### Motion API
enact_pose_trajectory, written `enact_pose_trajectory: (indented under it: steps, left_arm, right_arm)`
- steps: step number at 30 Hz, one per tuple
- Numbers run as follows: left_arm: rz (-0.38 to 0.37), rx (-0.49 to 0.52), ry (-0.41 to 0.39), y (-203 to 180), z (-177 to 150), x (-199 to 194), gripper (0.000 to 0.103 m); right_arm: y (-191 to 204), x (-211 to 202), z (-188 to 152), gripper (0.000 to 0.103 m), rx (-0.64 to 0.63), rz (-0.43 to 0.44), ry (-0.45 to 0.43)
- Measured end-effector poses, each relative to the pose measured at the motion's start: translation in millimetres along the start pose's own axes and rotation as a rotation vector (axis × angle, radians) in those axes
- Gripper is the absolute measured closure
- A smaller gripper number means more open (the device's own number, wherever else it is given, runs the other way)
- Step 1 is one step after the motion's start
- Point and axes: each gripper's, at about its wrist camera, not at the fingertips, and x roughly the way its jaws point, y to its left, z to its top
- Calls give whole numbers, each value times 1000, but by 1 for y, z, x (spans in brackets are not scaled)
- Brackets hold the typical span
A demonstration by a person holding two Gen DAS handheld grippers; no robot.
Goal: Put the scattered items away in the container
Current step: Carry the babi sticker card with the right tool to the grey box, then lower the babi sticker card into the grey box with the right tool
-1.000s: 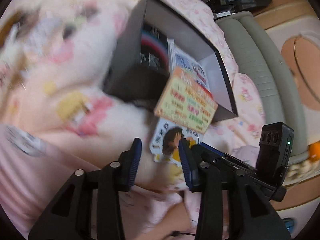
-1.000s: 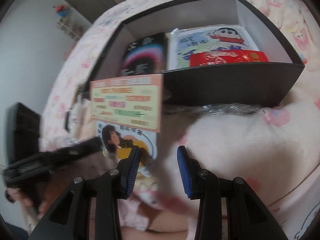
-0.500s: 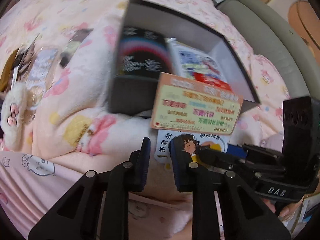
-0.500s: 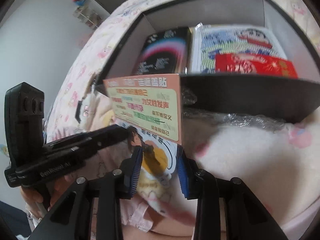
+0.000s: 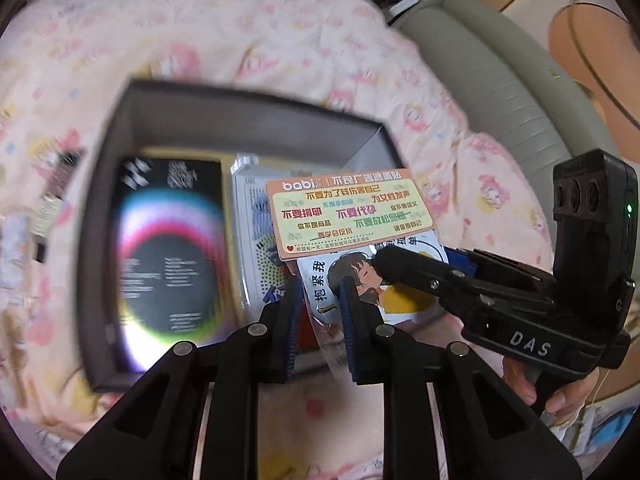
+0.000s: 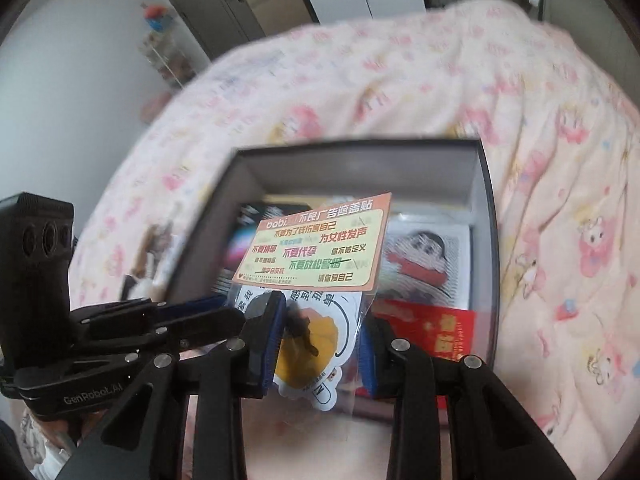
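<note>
**Sticker packet hangs over the box, ready to go in**

From the left: the dark grey rectangular cardboard box (image 5: pixel 248 124) sits on the pink cartoon-print quilt (image 5: pixel 280 40). Your left claw (image 5: pixel 320 320) appears to pinch the lower clear edge of the flat plastic-sleeved sticker packet with an orange header card (image 5: pixel 352 208), which hangs above the box's near half. Your right claw (image 6: pixel 320 320) stands apart astride it, gripping nothing. Lower the packet flat past the rim before letting go, because the floppy sleeve could snag.

Box (image 5: pixel 100 184) contents motion-blurred, sticker pack (image 6: pixel 316 276) lower half hidden — tongs
</note>
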Motion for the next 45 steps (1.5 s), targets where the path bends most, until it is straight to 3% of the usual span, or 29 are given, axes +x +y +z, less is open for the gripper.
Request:
enact_pose_trajectory:
  steps: [4,7,9,15,17,21,25,30,34,38,41,45]
  left_arm:
    - [46,-20,77,7,-3,34,85]
    - [88,-22,113,8,-8,45,85]
    - [109,-27,118,10,-9,46,85]
    - [81,-98,70,25,1,35,85]
    - [96,-133,74,32,6,38,85]
    - [96,-149,123,31,12,55,85]
    - [5,-108,182,15,2,68,84]
    - [5,-164,99,24,-2,54,84]
    - [15,-190,127,29,5,61,84]
    - [-41,-156,162,18,12,66,84]
    - [-42,-179,114,22,21,55,84]
    - [2,-223,97,35,34,52,84]
  right_arm:
    - [-29,33,-16,73,81,-6,106]
    - [-27,39,-19,74,54,-51,128]
    - [-21,35,-17,74,21,-105,99]
    - [-17,11,-14,74,-27,-244,-57]
    - [-19,4,-14,74,-11,-230,-83]
    - [-27,9,-14,74,29,-197,-43]
    - [-37,-1,-12,74,38,-219,-74]
    - [-41,-4,-9,74,66,-154,-92]
    - [-25,15,-10,74,18,-115,-35]
    - [-14,25,-8,74,-20,-219,-35]
    - [-12,31,0,74,-51,-294,-31]
    - [-15,50,19,74,-22,-193,55]
